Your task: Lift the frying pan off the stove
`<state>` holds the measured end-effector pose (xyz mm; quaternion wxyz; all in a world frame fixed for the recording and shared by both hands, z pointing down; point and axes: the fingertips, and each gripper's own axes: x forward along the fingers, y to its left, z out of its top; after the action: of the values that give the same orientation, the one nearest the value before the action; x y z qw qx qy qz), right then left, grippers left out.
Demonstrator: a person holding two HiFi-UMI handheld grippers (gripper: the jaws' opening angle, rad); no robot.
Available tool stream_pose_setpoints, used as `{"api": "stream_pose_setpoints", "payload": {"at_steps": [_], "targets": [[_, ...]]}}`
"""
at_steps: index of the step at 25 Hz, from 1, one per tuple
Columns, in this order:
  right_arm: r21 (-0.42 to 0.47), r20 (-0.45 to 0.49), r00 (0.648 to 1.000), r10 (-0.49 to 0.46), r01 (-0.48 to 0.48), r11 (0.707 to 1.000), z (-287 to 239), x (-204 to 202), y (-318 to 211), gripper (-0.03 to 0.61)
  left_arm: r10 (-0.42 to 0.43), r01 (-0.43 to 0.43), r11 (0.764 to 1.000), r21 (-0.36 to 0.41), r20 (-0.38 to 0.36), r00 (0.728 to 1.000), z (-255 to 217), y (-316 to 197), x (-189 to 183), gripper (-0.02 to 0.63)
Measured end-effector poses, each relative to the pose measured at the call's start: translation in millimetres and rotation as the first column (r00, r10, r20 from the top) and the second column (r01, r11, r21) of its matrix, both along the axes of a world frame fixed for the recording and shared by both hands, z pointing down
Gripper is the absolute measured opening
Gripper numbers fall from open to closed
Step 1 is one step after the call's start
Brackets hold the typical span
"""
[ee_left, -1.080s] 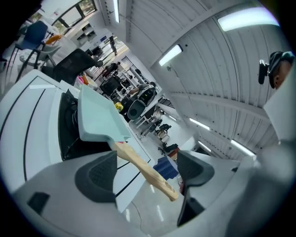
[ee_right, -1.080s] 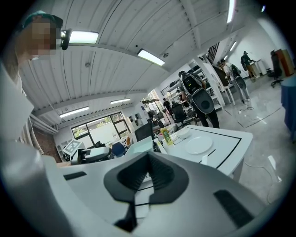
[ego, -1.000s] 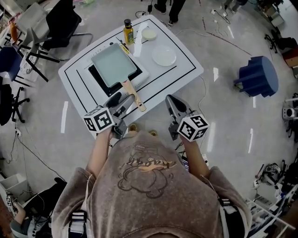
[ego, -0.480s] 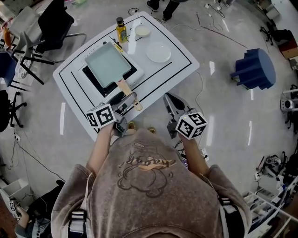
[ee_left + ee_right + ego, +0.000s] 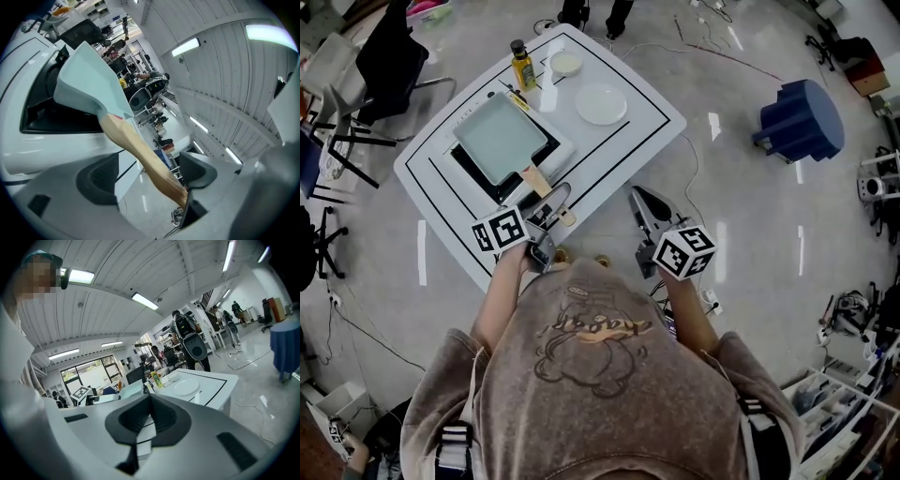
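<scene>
**Near**
- L gripper (image 5: 546, 208): jaws wide apart, straddling the tail end of the wooden handle (image 5: 140, 150). The handle tip looks to touch one pad; nothing is clamped.
- R gripper (image 5: 639, 202): jaws together, empty, off the edge of the table (image 5: 637, 122) at approx 1 o'clock.

**Mid**
- Frying pan (image 5: 500, 139) is on the stove (image 5: 561, 150) at 11 o'clock, handle pointing back toward the person.

**Far**
- Oil bottle (image 5: 522, 64) at 12 o'clock, near the pan's far corner.

**Risks (judged)**
- A grip this near the handle end gives poor leverage, so the pan may droop or twist in the jaws on lift.
- Closing off-centre could shove the pan across the stove.
- A fwd swing may knock the bottle.
</scene>
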<state>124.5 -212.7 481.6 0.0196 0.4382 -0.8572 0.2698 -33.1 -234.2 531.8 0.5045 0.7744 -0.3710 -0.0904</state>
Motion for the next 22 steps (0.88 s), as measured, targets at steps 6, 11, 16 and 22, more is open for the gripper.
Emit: {"api": "stream_pose_setpoints", "payload": {"at_steps": [6, 11, 16, 22], "targets": [[-0.008, -0.004, 0.999, 0.033, -0.033, 0.999, 2.8, 9.1, 2.2, -0.002, 0.018, -0.018, 1.0, -0.015, -0.036, 0.999, 0.2, -8.4, 10.7, 0.396], [-0.014, -0.009, 0.998, 0.056, -0.056, 0.998, 4.4, 14.1, 2.6, -0.002, 0.041, -0.042, 0.999, -0.022, -0.036, 0.999, 2.5, -13.3, 15.9, 0.394], [-0.016, -0.015, 0.997, 0.072, -0.072, 0.997, 5.7, 18.8, 2.3, -0.002, 0.065, -0.067, 0.997, -0.029, -0.063, 0.996, 1.2, -16.1, 22.0, 0.3], [-0.024, -0.024, 0.997, 0.073, -0.074, 0.997, 6.7, 18.4, 0.1, -0.002, 0.059, -0.062, 0.997, -0.035, -0.086, 0.995, -1.6, -22.9, 20.1, 0.235]]}}
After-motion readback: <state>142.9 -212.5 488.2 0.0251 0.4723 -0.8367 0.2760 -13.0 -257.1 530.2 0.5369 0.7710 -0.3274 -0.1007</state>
